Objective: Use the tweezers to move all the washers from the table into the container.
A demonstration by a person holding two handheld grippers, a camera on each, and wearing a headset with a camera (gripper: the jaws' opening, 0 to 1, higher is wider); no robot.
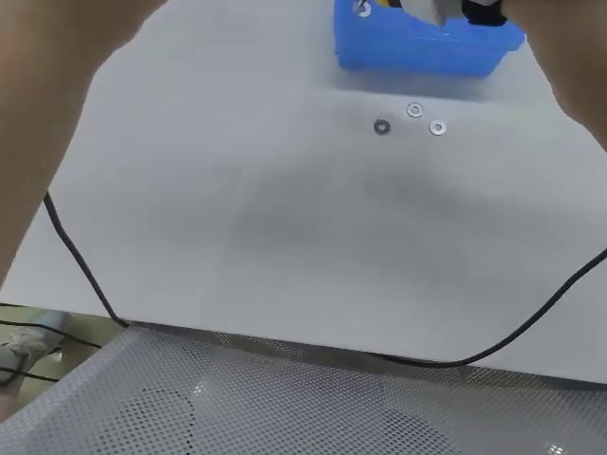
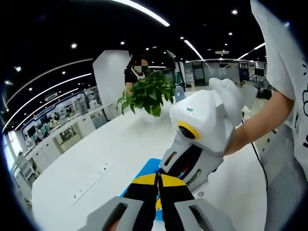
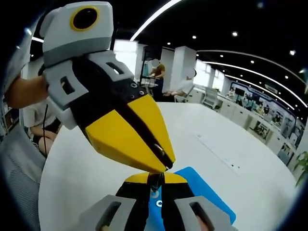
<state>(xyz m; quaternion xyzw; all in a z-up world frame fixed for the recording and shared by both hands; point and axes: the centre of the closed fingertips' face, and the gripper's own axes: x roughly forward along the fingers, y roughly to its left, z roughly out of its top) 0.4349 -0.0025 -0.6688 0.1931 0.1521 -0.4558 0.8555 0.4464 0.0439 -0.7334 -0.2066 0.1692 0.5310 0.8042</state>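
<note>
Three small silver washers [image 1: 414,111] lie close together on the white table, just in front of the blue container [image 1: 427,47]. One more washer [image 1: 362,9] lies inside the container. Both grippers hang over the container at the top edge of the head view, tip to tip. My left gripper [image 2: 158,185] is shut, and its yellow jaws reach in from the left in the right gripper view. My right gripper [image 3: 155,180] is shut on a thin grey strip that looks like the tweezers [image 3: 154,183]; the rest of the tweezers is hidden.
A black cable [image 1: 81,265] runs down the table's left side, and another cable [image 1: 531,318] curves along its near right edge. A perforated metal surface [image 1: 285,398] lies below the table edge. Forearms frame both upper corners of the head view.
</note>
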